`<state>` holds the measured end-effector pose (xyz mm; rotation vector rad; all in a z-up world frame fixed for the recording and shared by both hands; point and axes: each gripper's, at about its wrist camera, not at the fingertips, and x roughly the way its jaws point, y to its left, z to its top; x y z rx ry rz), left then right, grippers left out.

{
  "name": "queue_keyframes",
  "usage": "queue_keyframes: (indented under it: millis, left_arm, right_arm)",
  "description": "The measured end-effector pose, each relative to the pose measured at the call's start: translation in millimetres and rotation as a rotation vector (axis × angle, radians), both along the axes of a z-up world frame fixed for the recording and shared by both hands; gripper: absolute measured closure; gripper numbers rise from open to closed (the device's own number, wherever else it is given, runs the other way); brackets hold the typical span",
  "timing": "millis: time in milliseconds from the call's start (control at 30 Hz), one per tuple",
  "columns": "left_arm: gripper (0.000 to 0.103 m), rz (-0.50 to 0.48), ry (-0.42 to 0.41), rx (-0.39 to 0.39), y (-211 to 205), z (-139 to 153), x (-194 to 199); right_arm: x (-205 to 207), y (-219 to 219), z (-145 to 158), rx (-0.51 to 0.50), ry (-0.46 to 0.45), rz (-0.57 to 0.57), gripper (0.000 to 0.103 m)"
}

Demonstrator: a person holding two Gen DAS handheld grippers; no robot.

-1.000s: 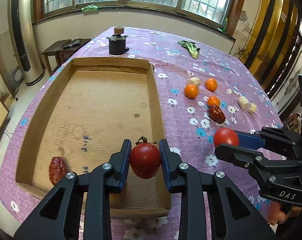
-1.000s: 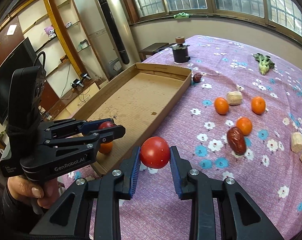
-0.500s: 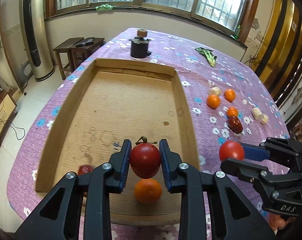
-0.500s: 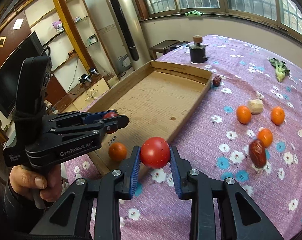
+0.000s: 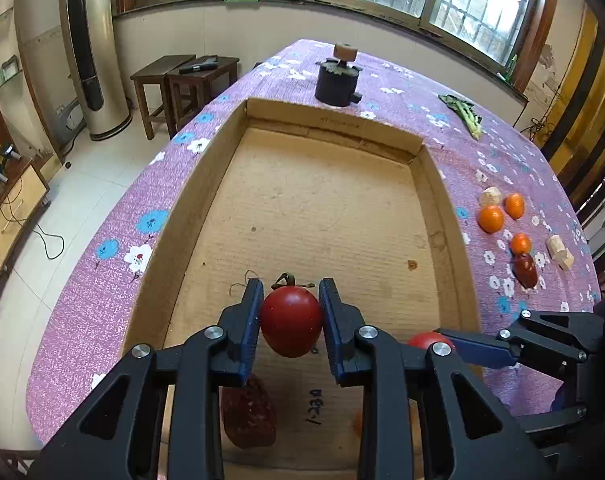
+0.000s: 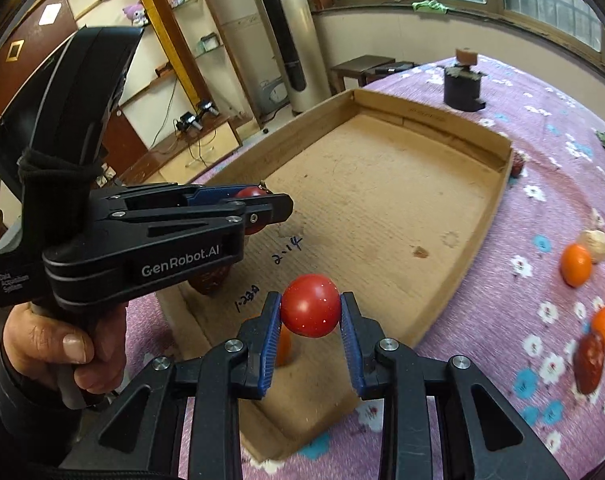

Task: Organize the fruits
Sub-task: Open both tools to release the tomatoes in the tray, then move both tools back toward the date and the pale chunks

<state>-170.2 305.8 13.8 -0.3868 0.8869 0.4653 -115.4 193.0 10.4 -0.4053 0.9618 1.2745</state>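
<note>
Purple flowered tablecloth (image 5: 114, 280) under a shallow cardboard tray (image 5: 230, 132), windows behind. Left gripper (image 5: 290, 312) clenched on a stemmed tomato (image 5: 291, 320), held over the tray's near end. Right gripper (image 6: 310, 316) clenched on a second tomato (image 6: 311, 311), above the tray's near right wall. A hand (image 6: 58, 352) grips the left tool's handle. Inside the tray, near end: a red date (image 5: 248, 412) below the left gripper, and an orange (image 6: 283, 346) partly hidden behind the right gripper's finger. Right of the tray, on the cloth: three oranges (image 5: 491, 218), another date (image 5: 525, 269), pale chunks (image 5: 490, 196). Beyond the tray's far wall: a dark pot (image 5: 337, 80) and greens (image 5: 464, 114).
</note>
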Motion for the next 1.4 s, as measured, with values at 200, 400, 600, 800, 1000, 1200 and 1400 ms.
queue_keyframes:
  millis: [200,400,600,800,1000,1200,1400]
  left_arm:
    - [0.077,-0.001,0.025,-0.008,3,-9,3]
    - [0.077,0.002,0.05,-0.007,2,-17,5]
    - [0.065,0.019,0.062,-0.003,2,-13,2]
    - [0.047,0.031,0.051,0.024,-3,-5,-3]
    - [0.047,0.034,0.032,0.037,-10,7,-5]
    - [0.047,0.007,0.013,0.058,-28,19,-2]
    - [0.047,-0.031,0.003,0.058,-49,23,3]
  right_arm:
    - [-1,17,-11,-0.036,-0.006,0.028,0.074]
    - [0,25,-18,-0.059,-0.008,0.043,0.072]
    - [1,21,-15,-0.062,-0.017,0.028,0.069]
    - [-1,11,-11,-0.046,-0.016,0.024,0.065]
    - [1,-6,-3,-0.019,-0.01,0.001,0.065]
    - [4,-37,12,0.026,-0.007,-0.035,0.065]
    - [13,-73,22,0.05,-0.011,-0.089,0.065]
